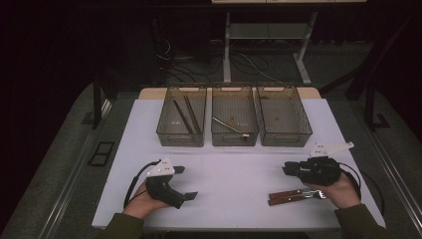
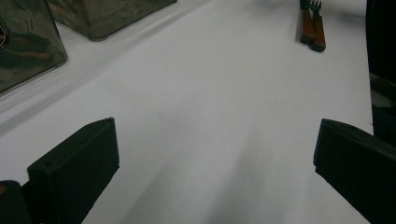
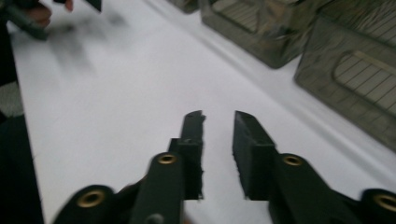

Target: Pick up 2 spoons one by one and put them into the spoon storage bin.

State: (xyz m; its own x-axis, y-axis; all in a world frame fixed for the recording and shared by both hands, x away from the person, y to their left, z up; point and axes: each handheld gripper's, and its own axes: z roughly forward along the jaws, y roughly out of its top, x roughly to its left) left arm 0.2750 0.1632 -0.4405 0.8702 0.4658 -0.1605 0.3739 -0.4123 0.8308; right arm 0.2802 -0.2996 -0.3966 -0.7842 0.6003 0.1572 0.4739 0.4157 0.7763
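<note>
Both hands rest low on the white table [image 1: 234, 169], grippers pointing inward. The left gripper [image 1: 186, 183] sits with jaws spread wide and empty; the right gripper [image 1: 289, 168] shows its jaws narrowly parted, gripping nothing. Two wooden-handled forks [image 1: 293, 195] lie just beside the right hand [image 1: 343, 191]. Beyond: left bin [image 1: 182, 117] holds dark sticks, middle bin [image 1: 234, 117] a metal utensil, right bin [image 1: 284, 115] contents unclear.

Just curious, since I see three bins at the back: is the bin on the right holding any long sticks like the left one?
No: in the high view the right bin shows only its bare mesh floor, while the two dark sticks lie in the left bin.
</note>
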